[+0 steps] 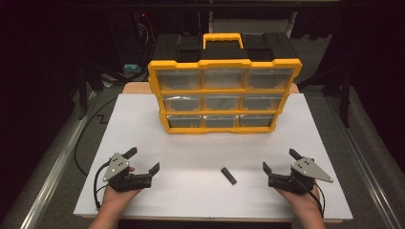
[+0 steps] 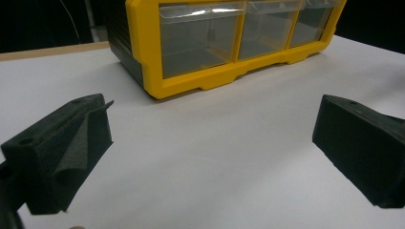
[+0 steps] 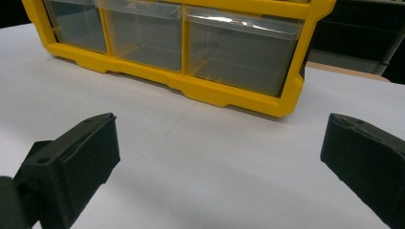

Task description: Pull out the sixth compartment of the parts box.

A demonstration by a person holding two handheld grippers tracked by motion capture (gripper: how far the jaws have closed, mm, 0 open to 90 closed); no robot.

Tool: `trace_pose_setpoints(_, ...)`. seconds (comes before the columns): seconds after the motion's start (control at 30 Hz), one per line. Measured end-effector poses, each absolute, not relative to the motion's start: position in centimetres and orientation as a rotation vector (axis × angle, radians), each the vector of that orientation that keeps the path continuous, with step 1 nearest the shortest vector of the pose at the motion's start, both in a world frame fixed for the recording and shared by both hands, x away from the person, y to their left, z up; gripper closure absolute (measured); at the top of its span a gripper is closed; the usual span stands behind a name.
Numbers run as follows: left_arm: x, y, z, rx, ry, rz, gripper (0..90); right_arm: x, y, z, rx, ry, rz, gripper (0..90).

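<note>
- Nearest the camera in the high view, both hands rest at the near edge of the white table (image 1: pixel 143 124); the left gripper (image 1: pixel 143 161) and right gripper (image 1: pixel 281 160) each have jaws spread wide with nothing between them.
- Between the two, closer to the right gripper, a small black bar (image 1: pixel 229 175) lies flat on the bare surface, angled, well apart from both sets of jaws.
- Judging by its look, the bar is light, rigid and short; a pinch across its narrow width near the middle should hold it, though it sits low on the table, so the jaws would need to come right down.
- Farther back stands a yellow organiser (image 1: pixel 224 95) with a carry handle and nine clear drawers in three rows.
- From the left gripper view, one bottom drawer (image 2: pixel 198 40) seems to hold a small dark upright piece; its kind cannot be told.
- Middle-row drawers in the high view show dark shapes inside; the rest look empty or unclear.
</note>
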State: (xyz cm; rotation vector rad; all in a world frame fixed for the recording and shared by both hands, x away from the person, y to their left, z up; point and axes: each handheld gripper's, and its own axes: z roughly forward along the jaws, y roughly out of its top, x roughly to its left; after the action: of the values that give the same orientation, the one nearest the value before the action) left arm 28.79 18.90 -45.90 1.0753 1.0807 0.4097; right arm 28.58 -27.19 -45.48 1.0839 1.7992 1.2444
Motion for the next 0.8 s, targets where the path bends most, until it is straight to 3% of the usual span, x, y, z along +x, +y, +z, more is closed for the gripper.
trace_pose_setpoints(0.8, 28.76, 18.74, -46.03, 1.077, 1.066, 0.393, 0.2, 29.33, -26.50, -45.48, 1.079, 1.806, 1.195, 0.0)
